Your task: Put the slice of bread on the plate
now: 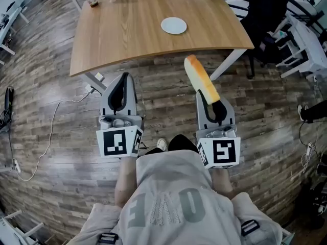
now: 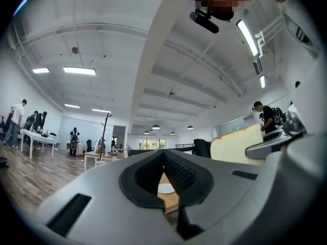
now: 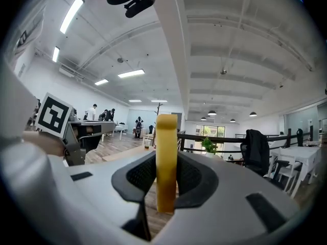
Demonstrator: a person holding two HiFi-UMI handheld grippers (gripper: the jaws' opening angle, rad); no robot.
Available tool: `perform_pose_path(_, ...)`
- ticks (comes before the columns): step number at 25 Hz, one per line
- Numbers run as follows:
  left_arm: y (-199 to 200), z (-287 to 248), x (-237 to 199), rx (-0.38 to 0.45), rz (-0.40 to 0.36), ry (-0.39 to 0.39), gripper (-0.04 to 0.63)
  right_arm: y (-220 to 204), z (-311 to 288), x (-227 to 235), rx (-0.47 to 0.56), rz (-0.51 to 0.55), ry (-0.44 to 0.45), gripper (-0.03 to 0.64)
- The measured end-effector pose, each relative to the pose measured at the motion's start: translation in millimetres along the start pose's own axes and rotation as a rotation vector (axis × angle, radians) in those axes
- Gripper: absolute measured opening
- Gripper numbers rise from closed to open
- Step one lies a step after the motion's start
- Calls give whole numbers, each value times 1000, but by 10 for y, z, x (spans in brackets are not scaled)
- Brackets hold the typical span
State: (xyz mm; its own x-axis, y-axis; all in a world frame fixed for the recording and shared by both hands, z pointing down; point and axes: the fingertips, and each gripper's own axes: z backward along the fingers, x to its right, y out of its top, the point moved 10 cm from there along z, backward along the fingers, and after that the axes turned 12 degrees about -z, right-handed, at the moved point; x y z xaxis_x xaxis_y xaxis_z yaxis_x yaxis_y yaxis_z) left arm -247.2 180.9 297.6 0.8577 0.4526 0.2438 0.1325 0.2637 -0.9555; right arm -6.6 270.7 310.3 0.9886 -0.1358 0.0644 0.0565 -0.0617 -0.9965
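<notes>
I find my right gripper (image 1: 214, 107) clamped on the slice of bread (image 1: 200, 78), which stands edge-up and points ahead-left at the plate (image 1: 174, 25) — well apart, mid-table (image 1: 117, 40). The left gripper (image 1: 118, 93) is closed on nothing — and farther from the plate.

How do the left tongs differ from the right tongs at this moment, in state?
The left tongs hold nothing; the right tongs grip a tan-crusted slice of bread. The left tongs' tips meet; the right tongs' pads are parted by the bread. Both are grey with black pads.
</notes>
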Motion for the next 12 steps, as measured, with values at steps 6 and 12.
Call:
perform_pose_path(6,-112,-228,-140,-5,32,-6,8,-26,-75,126,-48,-5,-79,92)
perform_pose_path(12,-206,-398,-145,2,54,-2,8,-70,-360,310,-1,-14,-85,92)
